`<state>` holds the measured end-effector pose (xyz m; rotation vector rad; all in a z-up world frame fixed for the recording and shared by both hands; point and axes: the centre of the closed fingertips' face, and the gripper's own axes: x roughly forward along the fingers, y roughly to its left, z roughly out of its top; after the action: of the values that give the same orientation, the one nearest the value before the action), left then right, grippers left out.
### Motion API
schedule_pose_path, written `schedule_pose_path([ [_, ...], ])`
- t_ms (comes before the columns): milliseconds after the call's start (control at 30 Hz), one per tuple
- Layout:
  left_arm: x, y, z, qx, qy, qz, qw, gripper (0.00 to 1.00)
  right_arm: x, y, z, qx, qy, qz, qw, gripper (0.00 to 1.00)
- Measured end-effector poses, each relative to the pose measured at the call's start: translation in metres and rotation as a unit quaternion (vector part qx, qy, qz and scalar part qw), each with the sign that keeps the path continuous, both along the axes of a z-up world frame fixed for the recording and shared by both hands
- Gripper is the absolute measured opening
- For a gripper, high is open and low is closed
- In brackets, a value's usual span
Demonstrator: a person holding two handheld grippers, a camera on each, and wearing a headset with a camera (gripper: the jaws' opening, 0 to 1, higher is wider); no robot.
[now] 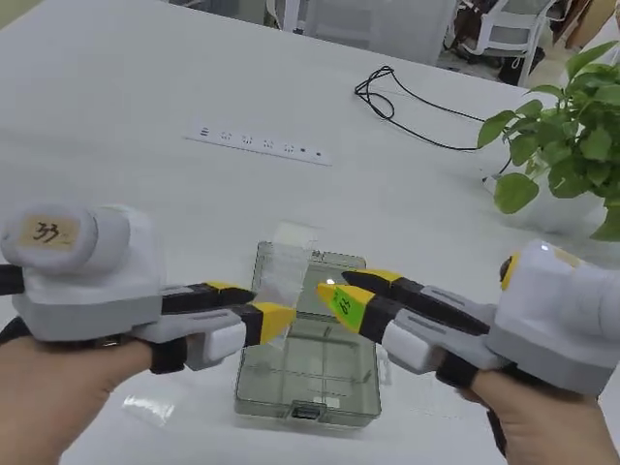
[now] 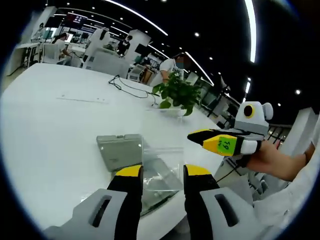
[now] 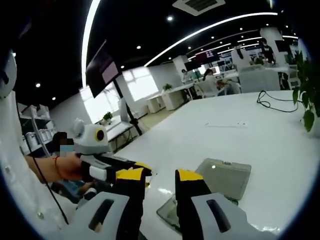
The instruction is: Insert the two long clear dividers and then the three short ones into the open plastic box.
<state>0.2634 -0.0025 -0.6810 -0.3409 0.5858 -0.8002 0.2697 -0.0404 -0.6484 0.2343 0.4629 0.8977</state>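
The white counter (image 1: pixel 116 116) carries everything. A potted plant (image 1: pixel 562 145) stands by its right edge. The open plastic box (image 1: pixel 291 407) sits close to the near edge, with its lid (image 1: pixel 329 260) folded back toward the far edge.

The left tongs (image 1: pixel 263 303) reach in from the left and the right tongs (image 1: pixel 334 283) from the right, and their tips are near each other above the box. The right tongs are spread with nothing between them, as the right gripper view shows. The left tongs also stand apart. A clear divider (image 1: pixel 281 271) shows upright at their tips over the lid, and its edges line up with the jaws in the left gripper view. I cannot tell whether it is pinched or only lies beyond them.

A power strip (image 1: pixel 257 143) lies toward the middle of the counter and a black cable (image 1: pixel 407 97) loops toward the far right. A loose clear piece (image 1: pixel 145 407) lies by the near edge, left of the box, and a pale piece (image 1: pixel 293 232) lies just past the lid.

The work looks early, with most pieces probably still to seat. Faint lines cross the box floor, but they could be slots or a fitted divider. Clear plastic against the white counter makes the pieces hard to count, and no picture lets me tell long from short.
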Motion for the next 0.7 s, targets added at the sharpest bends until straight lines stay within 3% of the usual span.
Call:
schedule_pose_path([
  [267, -0.002, -0.009, 0.003, 0.013, -0.019, -0.017, 0.9996, 0.30, -0.004, 0.008, -0.010, 0.010, 0.037, -0.002, 0.9993, 0.16],
  [600, -0.003, -0.012, 0.002, 0.031, -0.030, -0.030, 0.9986, 0.30, -0.004, 0.013, -0.014, 0.012, 0.049, -0.012, 0.9987, 0.08],
  [700, -0.002, -0.014, 0.002, 0.024, -0.030, -0.029, 0.9988, 0.31, -0.004, 0.014, -0.014, 0.011, 0.047, -0.022, 0.9986, 0.07],
])
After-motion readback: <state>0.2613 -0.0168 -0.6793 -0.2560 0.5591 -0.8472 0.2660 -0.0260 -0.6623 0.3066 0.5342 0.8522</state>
